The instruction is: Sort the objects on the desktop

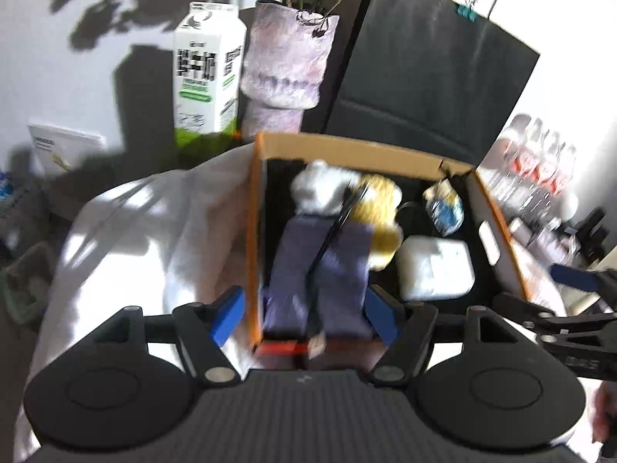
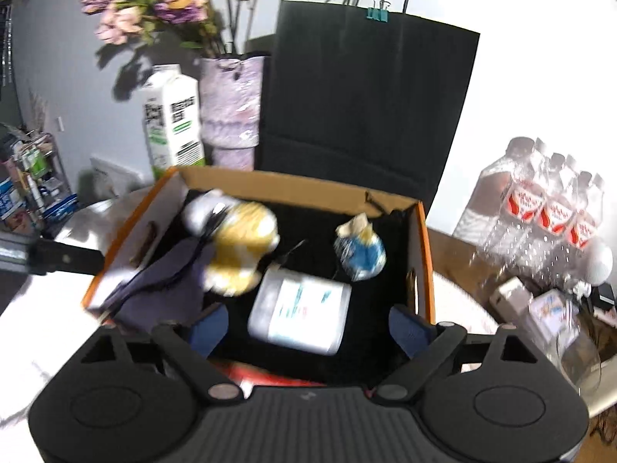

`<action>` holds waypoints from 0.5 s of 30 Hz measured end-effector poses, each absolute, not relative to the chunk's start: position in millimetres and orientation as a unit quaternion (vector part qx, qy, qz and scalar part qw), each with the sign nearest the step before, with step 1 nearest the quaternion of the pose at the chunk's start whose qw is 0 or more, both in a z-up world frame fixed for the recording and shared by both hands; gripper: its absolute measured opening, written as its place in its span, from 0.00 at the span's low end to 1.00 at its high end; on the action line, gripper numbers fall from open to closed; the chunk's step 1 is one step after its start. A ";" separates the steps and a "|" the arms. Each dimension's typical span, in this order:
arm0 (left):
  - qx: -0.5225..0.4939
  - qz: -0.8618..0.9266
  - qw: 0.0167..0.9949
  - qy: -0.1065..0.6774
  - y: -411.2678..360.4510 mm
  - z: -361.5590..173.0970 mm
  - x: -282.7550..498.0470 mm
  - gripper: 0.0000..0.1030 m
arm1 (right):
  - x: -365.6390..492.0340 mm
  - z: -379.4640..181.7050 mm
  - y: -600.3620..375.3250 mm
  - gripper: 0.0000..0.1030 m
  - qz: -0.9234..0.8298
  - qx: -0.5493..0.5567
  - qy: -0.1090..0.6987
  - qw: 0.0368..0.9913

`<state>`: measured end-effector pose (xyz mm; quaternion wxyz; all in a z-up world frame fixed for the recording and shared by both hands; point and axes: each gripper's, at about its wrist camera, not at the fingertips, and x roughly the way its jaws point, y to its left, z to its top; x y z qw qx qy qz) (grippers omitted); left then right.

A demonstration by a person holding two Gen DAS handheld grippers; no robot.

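behind the box's (image 2: 293,185) rim stands a black bag (image 2: 366,108); both tongs (image 1: 304,314) (image 2: 308,326) gape empty.

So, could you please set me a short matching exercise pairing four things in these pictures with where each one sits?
Things:
1. white rectangular plastic container
2. white and green milk carton
3. pack of clear plastic water bottles
4. teal binder clip

Places:
A. on the top edge of the black paper bag
B. inside the orange-edged cardboard box
C. right of the box
D. left of the purple vase

Pairs: 1-B, 2-D, 3-C, 4-A
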<state>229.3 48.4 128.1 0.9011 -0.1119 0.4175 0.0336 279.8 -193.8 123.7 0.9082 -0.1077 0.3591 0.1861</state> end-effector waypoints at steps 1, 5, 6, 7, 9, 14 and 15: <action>-0.102 0.045 0.903 0.414 44.5 127.8 220.0 0.69 | 269.7 123.5 -196.0 0.92 0.186 -0.105 0.358 0.909; -0.058 0.067 0.917 0.388 26.9 124.9 179.2 0.69 | 229.2 118.4 -205.8 0.94 0.190 -0.090 0.349 0.913; -0.047 0.069 0.920 0.384 22.7 123.9 168.6 0.69 | 219.3 115.9 -208.3 0.95 0.191 -0.085 0.346 0.915; -0.041 0.070 0.922 0.377 19.4 122.6 156.8 0.69 | 209.4 112.9 -210.9 0.95 0.194 -0.080 0.345 0.915; -0.033 0.063 0.929 0.364 14.9 118.8 131.6 0.69 | 186.9 106.2 -217.7 0.95 0.200 -0.065 0.339 0.917; -0.008 0.039 0.945 0.326 -1.8 101.5 59.1 0.72 | 122.2 84.6 -238.6 0.96 0.227 -0.024 0.324 0.918; -0.006 0.034 0.945 0.324 -5.9 96.7 46.8 0.74 | 109.6 79.6 -242.0 0.96 0.229 -0.020 0.324 0.918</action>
